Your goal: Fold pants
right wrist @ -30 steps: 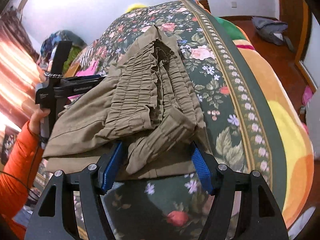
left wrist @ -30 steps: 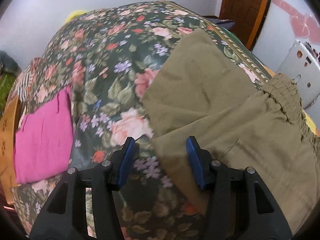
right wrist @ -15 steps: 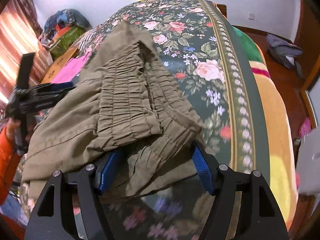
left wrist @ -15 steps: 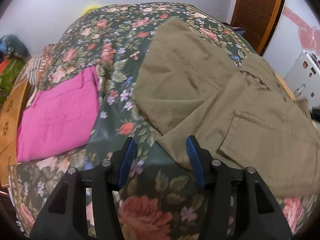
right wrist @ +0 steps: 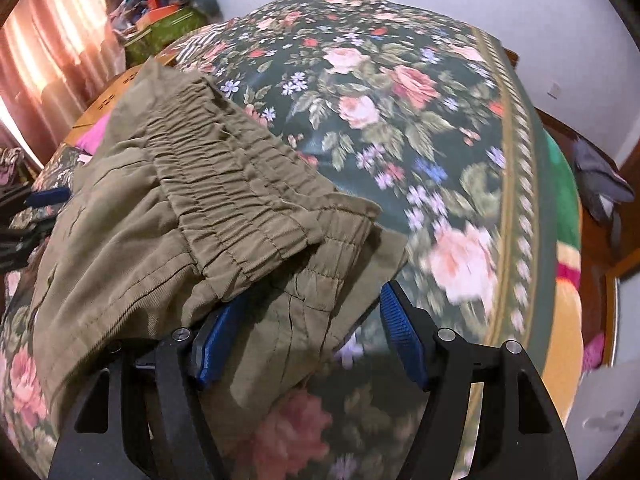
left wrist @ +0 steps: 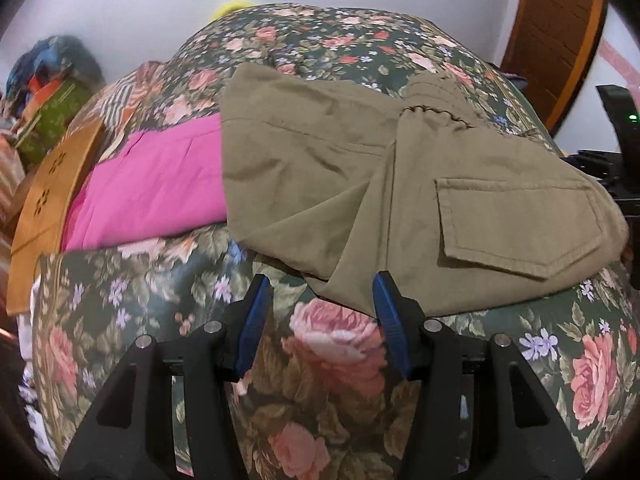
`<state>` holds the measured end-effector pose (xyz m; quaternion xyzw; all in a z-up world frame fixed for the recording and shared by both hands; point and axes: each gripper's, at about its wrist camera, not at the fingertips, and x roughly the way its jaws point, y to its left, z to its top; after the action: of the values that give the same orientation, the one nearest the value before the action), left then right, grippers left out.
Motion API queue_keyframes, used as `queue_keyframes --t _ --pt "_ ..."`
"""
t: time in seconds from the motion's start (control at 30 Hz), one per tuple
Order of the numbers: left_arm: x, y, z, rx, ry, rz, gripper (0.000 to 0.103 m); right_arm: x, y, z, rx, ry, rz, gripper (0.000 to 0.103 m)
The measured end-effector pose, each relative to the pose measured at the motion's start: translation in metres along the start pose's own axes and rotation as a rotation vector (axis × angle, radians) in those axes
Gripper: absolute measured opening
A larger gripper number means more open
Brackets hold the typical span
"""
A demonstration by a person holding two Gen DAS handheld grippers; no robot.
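left wrist view: the left gripper (left wrist: 322, 300) hangs over the floral bedspread (left wrist: 340, 360) with its 2 blue pads apart and nothing pinched between them; the near corner of the olive pants (left wrist: 400, 184) lies just beyond the fingertips, touching the right pad's tip or just above it, i cannot tell which. the pants lie folded on the bed, a flap pocket (left wrist: 520, 224) facing up, and their far left edge overlaps a pink garment (left wrist: 152, 188) lying flat beside a wooden board (left wrist: 44, 208). at the right edge, part of the right gripper's black body shows.

right wrist view: the right gripper (right wrist: 308, 320) has its jaws spread wide, and the gathered elastic waistband (right wrist: 224, 200) end of the pants (right wrist: 120, 260) drapes over the left pad and into the gap; the right pad stands clear of the cloth, so nothing is clamped. the left gripper's blue pad (right wrist: 48, 197) peeks out at the far left. the bedspread (right wrist: 400, 100) looks blurred on the right.
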<state>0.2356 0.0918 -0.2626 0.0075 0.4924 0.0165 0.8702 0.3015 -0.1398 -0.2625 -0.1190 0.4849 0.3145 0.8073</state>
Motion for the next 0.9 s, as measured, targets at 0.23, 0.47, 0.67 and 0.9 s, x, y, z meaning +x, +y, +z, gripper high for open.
queue_keyframes --t 0.23,0.47,0.67,0.9 --pt "-0.009 0.008 0.002 -0.035 -0.006 -0.013 0.053 0.001 0.003 0.012 -0.003 -0.001 -0.036 0.065" --pt "-0.038 0.005 0.019 -0.012 -0.091 -0.005 0.052 -0.053 0.006 0.0 0.028 -0.087 -0.108 0.065" --pt "-0.034 -0.008 0.032 0.018 -0.104 -0.047 0.052 -0.097 0.024 -0.011 0.055 -0.172 -0.085 0.067" --pt "0.006 -0.016 0.029 0.015 -0.035 -0.049 0.052 -0.077 0.051 -0.032 0.05 -0.119 -0.022 0.066"
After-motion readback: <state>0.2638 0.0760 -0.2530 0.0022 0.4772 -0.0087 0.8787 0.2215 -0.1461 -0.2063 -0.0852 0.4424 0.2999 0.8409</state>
